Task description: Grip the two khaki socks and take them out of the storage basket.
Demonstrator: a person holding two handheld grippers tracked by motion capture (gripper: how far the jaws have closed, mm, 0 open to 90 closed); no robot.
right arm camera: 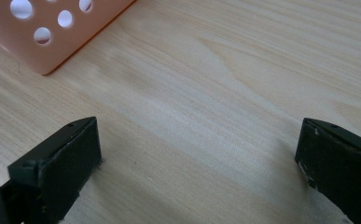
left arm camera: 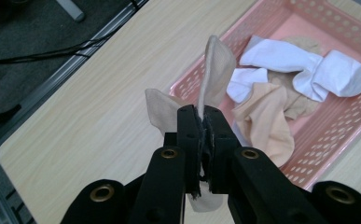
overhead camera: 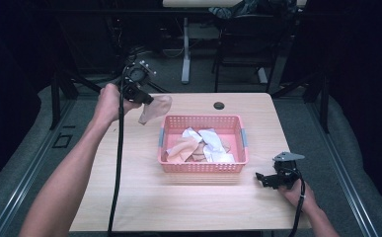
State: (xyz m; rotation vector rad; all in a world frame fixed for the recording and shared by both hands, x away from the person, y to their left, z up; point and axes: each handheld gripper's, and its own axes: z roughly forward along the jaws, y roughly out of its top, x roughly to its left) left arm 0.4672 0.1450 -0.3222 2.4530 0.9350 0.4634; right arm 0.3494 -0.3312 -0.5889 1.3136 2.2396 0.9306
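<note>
My left arm stretches forward and up past the basket's (overhead camera: 203, 168) far left corner, wrist raised, with my left claw (overhead camera: 146, 99) pinched together on a beige sock (overhead camera: 155, 109). The sock hangs in the air above the table (overhead camera: 129, 197), just outside that corner, its long axis running roughly up and down; one end droops below the jaws. More beige and white socks (left arm camera: 308, 70) lie heaped inside the basket. My right hand rests low on the table near the basket's near right corner, my right claw (overhead camera: 267, 179) held wide apart on nothing.
</note>
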